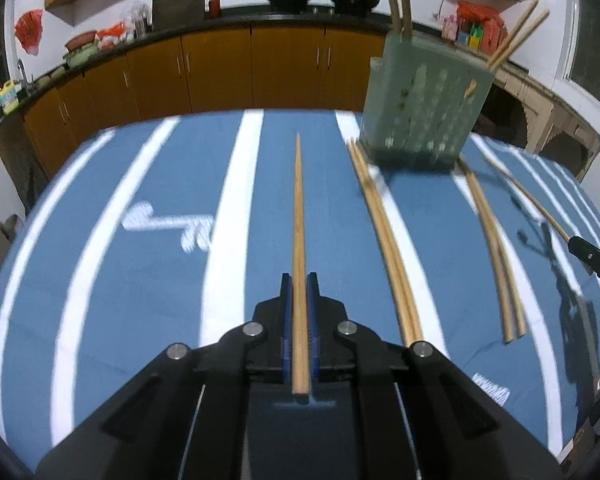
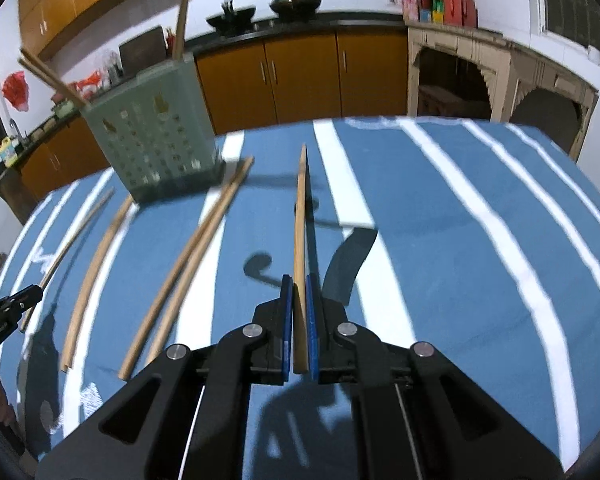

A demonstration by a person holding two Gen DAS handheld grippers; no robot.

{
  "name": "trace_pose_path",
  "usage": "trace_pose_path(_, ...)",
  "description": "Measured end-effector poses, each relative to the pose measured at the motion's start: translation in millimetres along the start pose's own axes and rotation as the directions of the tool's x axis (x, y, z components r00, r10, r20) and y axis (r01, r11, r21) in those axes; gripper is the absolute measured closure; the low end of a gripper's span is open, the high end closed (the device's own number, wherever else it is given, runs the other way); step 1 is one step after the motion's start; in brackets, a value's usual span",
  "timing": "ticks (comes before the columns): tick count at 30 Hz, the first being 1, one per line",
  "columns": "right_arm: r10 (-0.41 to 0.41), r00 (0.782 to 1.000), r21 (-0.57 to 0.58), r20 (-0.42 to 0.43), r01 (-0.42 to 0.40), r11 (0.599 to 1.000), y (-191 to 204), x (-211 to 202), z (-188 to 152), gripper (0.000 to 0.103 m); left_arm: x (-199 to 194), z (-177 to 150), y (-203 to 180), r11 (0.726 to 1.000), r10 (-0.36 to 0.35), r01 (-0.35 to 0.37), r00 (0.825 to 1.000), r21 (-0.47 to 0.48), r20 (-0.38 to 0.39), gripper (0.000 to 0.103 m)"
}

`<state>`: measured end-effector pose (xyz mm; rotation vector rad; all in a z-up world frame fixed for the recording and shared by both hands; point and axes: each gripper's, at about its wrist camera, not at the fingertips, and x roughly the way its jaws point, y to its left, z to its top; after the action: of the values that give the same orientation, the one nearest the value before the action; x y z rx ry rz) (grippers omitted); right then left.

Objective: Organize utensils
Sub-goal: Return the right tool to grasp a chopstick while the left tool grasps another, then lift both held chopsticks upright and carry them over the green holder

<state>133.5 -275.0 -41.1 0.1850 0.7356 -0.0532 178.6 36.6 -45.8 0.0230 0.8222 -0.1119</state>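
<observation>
My left gripper (image 1: pixel 299 284) is shut on a wooden chopstick (image 1: pixel 299 216) that points forward above the blue striped tablecloth (image 1: pixel 140 280). My right gripper (image 2: pixel 299 286) is shut on another chopstick (image 2: pixel 300 216), held the same way over the cloth. A pale green perforated utensil holder (image 1: pixel 424 108) (image 2: pixel 156 128) stands on the table with several chopsticks upright in it. Loose chopsticks lie on the cloth in front of the holder: one pair (image 1: pixel 384 240) (image 2: pixel 184 276), another pair (image 1: pixel 496 264) (image 2: pixel 96 264), and a single one (image 2: pixel 68 248). The right gripper's tip (image 1: pixel 592 260) shows at the left view's right edge.
The table's far edge (image 1: pixel 220 114) is close behind the holder. Beyond it run orange kitchen cabinets (image 1: pixel 220 68) with woks and clutter on a dark counter. The left gripper's tip (image 2: pixel 8 308) and a hand show at the right view's left edge.
</observation>
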Motion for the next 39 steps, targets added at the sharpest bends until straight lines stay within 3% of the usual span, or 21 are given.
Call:
trace_pose_path(7, 0.021, 0.991, 0.017, 0.131, -0.023, 1.000, -5.4, -31.3, 23.7, 0.096, -40.1, 25.4, 7.0, 1.000, -0.016, 0.020, 0.990, -0.023, 0.143, 0.095)
trace_pose_path(16, 0.060, 0.968, 0.036, 0.243, -0.070, 0.997, -8.1, -55.0, 40.9, 0.096, -81.0, 49.5, 13.8, 0.994, -0.047, 0.072, 0.956, -0.077, 0.291, 0.095)
trace_pose_path(27, 0.087, 0.953, 0.040, 0.292, -0.103, 0.994, -5.5, -67.5, 53.4, 0.096, -98.8, 63.4, 13.4, 0.993, -0.053, 0.086, 0.937, -0.082, 0.346, 0.095)
trace_pose_path(39, 0.144, 0.922, -0.016, 0.360, -0.148, 0.989, 9.5, -92.6, 90.2, 0.096, -120.7, 83.4, 4.9, 0.994, -0.067, 0.093, 0.917, -0.048, 0.392, 0.095)
